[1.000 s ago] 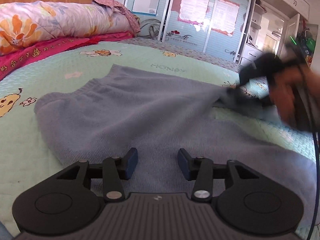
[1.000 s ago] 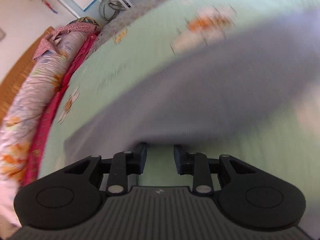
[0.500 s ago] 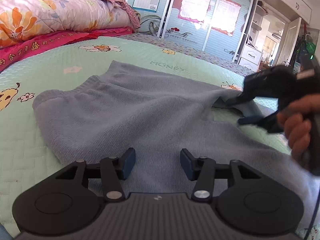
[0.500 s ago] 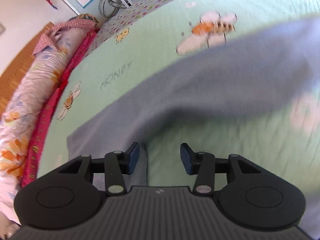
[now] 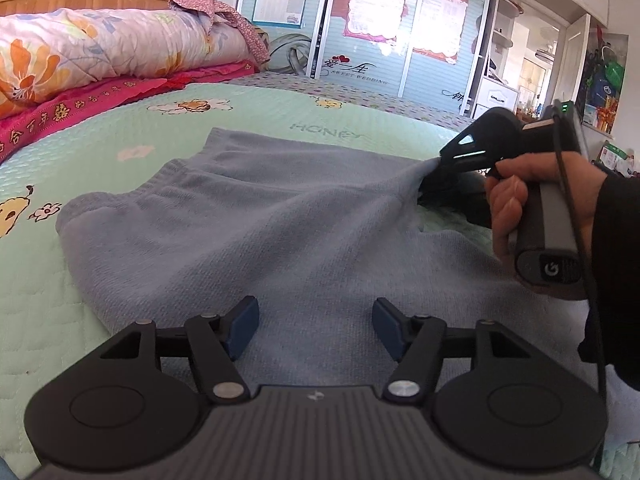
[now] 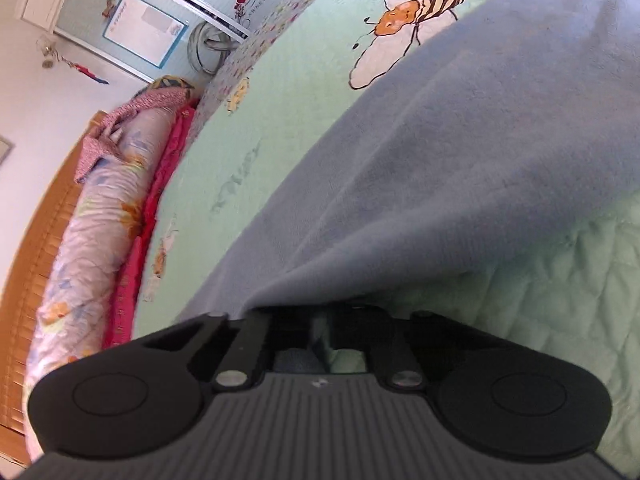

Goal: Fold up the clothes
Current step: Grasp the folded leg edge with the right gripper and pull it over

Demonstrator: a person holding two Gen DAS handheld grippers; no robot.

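The right claw (image 5: 430, 184) is pinching an edge of the grey-blue knitted garment (image 5: 248, 232) on the green quilted bed (image 5: 100, 148); the left claw (image 5: 314, 326) is spreading wider above it, pads clear.

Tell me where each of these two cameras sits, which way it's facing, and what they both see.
Left wrist: rides the left gripper, its jaws opening over the blue garment; looks across the bed toward the wardrobe doors; the person's right hand shows.
Right wrist: rides the right gripper, jaws shut on the garment's edge; looks along the bedspread toward the rolled quilt; no hand shows.
Shared: garment, bedspread, quilt, wardrobe doors.
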